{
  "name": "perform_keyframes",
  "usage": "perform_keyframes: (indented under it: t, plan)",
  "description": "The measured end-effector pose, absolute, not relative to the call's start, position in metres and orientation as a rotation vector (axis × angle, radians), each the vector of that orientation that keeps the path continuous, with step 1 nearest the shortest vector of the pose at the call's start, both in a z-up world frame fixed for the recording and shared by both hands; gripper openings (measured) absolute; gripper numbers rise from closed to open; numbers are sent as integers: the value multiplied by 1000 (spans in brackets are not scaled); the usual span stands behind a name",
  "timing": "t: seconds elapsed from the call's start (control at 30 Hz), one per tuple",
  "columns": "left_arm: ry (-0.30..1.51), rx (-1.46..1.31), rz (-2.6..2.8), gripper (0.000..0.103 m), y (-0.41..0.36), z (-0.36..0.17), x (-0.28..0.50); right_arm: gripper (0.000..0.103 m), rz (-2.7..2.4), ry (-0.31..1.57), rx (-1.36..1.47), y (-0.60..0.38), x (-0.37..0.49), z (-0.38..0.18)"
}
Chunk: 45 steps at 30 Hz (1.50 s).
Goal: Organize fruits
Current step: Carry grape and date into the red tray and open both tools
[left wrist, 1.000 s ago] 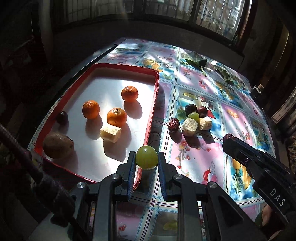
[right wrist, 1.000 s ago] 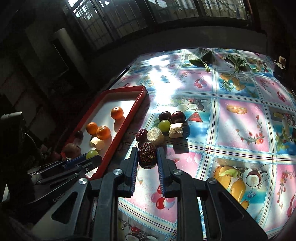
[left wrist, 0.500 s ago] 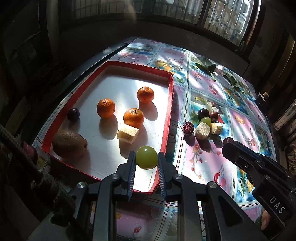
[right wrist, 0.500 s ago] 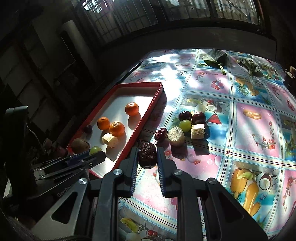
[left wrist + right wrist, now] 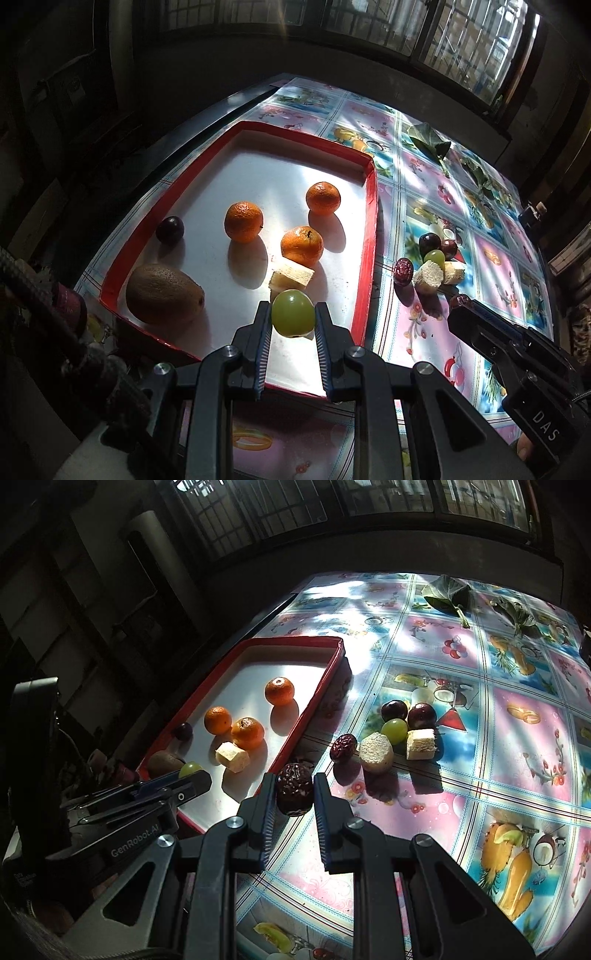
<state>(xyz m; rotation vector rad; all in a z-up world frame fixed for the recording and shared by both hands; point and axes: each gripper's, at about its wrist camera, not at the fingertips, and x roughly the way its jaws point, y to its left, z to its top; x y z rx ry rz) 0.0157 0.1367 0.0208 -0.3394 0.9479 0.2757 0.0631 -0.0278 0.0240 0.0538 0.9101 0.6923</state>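
Note:
My left gripper [image 5: 291,314] is shut on a green grape [image 5: 293,313] and holds it over the near part of the red-rimmed tray [image 5: 370,229]. In the tray lie three oranges [image 5: 301,246], a kiwi [image 5: 163,293], a dark plum [image 5: 169,229] and a pale fruit chunk [image 5: 291,276]. My right gripper [image 5: 294,789] is shut on a dark red date [image 5: 294,788] above the tablecloth just right of the tray [image 5: 310,709]. A cluster on the cloth holds another date [image 5: 342,747], two dark plums [image 5: 421,715], a green grape [image 5: 394,730] and two pale chunks [image 5: 376,752].
The table has a fruit-patterned cloth [image 5: 517,738]. Green leaves [image 5: 447,594] lie at its far end. The left gripper [image 5: 162,794] shows at the left of the right wrist view, and the right gripper [image 5: 517,354] at the right of the left wrist view. Dark walls and windows lie beyond.
My left gripper has carried the green grape leftward from the tray's right rim to over the tray floor. My right gripper has moved left toward the tray with the date.

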Motion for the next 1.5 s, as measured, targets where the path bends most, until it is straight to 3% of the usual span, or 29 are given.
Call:
perform_keyframes:
  t: [0.77,1.2,1.5]
  plan:
    - [978,-405,395,22,234,19,80,22,886,1019,-39,63,62,-3]
    - [1092,-403,402,21,245,-25,123,22,927,1086,-187,105,60,-35]
    - [1090,-419,391,22,249,-26,121,22,929,1079,-213,104,58,-35]
